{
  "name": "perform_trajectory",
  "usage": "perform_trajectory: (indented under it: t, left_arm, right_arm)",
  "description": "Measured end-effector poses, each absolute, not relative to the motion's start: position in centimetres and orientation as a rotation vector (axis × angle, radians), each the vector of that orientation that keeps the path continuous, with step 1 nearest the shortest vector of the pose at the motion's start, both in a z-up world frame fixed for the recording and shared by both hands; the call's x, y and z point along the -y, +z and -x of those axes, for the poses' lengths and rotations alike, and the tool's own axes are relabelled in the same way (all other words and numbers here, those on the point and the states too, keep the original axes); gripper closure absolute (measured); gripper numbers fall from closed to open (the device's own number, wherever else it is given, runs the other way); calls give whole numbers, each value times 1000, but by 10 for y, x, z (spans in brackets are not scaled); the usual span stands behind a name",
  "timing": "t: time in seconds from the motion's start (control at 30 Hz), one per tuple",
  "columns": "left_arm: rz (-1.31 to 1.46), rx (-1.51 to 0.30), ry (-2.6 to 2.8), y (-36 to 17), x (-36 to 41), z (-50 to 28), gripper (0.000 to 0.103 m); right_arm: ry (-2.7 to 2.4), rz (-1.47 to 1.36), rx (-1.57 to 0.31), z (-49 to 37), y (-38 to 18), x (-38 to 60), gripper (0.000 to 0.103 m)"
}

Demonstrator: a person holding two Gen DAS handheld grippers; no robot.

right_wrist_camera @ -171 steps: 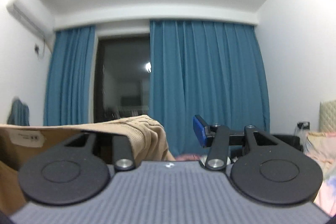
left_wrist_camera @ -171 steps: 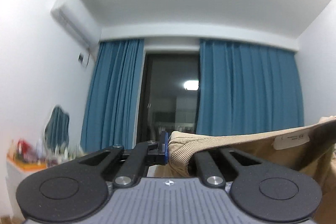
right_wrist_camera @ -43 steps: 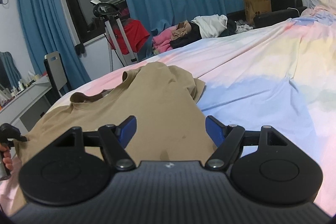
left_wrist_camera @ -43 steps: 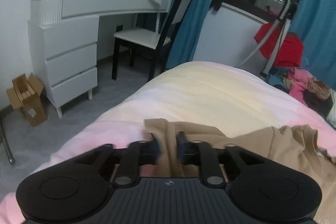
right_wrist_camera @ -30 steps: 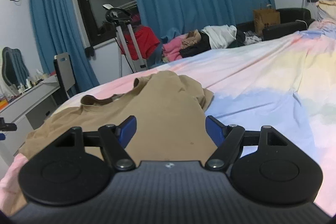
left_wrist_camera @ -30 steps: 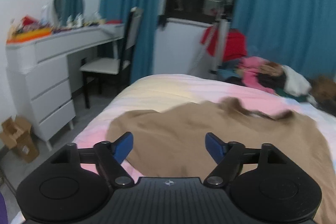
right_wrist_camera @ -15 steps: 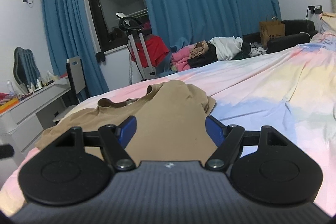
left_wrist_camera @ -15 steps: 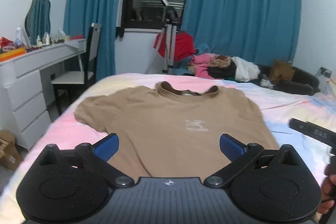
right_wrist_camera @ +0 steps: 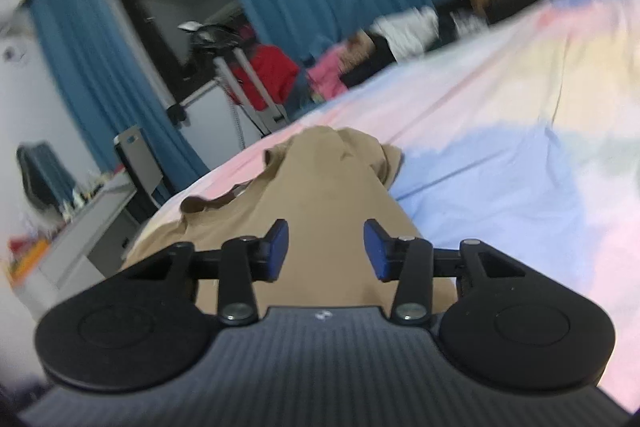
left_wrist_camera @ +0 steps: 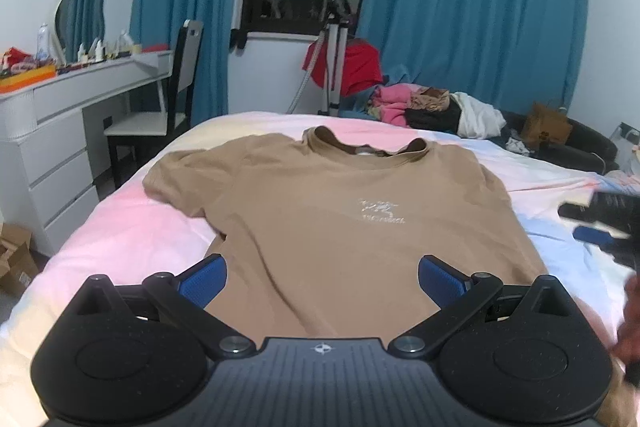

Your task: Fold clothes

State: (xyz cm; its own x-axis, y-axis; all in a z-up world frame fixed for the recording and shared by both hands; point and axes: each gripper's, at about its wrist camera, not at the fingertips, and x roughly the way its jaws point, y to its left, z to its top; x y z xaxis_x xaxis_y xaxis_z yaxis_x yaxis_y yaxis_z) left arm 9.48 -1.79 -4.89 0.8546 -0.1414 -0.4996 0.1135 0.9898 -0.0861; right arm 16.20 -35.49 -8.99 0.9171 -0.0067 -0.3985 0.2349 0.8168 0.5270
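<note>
A tan T-shirt [left_wrist_camera: 340,211] lies spread flat on the bed [left_wrist_camera: 120,239], front up, collar at the far end, with a small white logo on the chest. My left gripper [left_wrist_camera: 322,277] is open wide and empty, hovering over the shirt's near hem. My right gripper [right_wrist_camera: 326,247] is open and empty over the shirt's right side [right_wrist_camera: 320,187]; it also shows blurred at the right edge of the left wrist view [left_wrist_camera: 600,227].
The bed has a pastel pink, blue and yellow sheet [right_wrist_camera: 500,167]. A white dresser [left_wrist_camera: 60,131] and a chair [left_wrist_camera: 168,99] stand to the left. A clothes pile [left_wrist_camera: 420,107], a stand with a red garment [left_wrist_camera: 340,63] and blue curtains [left_wrist_camera: 472,19] lie beyond the bed.
Both grippers let go of the shirt, which was held up and now lies flat. The left gripper opened wide and pulled back to the hem. The right gripper tilted and closed in over the shirt's right side.
</note>
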Motion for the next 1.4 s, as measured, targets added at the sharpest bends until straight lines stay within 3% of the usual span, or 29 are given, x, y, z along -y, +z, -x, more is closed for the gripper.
perform_trajectory:
  t: [0.4, 0.53, 0.57, 0.6, 0.83, 1.1, 1.2, 1.27, 1.33, 1.37, 1.4]
  left_arm:
    - [164, -590, -160, -78, 6, -142, 0]
    - [234, -657, -169, -92, 1, -164, 0]
    - [253, -674, -171, -95, 0, -169, 0]
    - [266, -687, -169, -98, -2, -173, 0]
    - [238, -728, -104, -116, -4, -188, 0]
    - [164, -655, -111, -106, 4, -185, 0]
    - [157, -641, -118, -103, 4, -182, 0]
    - [160, -635, -124, -101, 4, -181, 0]
    - [157, -630, -125, -100, 3, -178, 0]
    - [157, -629, -127, -100, 3, -177, 0]
    - [158, -628, -128, -99, 2, -176, 0]
  right_arm:
    - [-222, -1032, -461, -319, -179, 469, 59]
    - [-188, -1007, -486, -351, -194, 465, 74]
    - [-189, -973, -495, -356, -194, 461, 90]
    - [-196, -949, -500, -360, -192, 459, 95]
    - [-311, -787, -433, -357, -151, 477, 98]
    - [-414, -523, -380, -374, -94, 506, 97]
    - [-433, -472, -387, -376, -91, 506, 95]
    - [-446, -482, -378, -366, -97, 504, 88]
    - [-459, -499, -369, -354, -104, 501, 49]
    - [-465, -522, -366, -346, -109, 500, 39]
    - [-468, -549, -362, -337, -114, 498, 39]
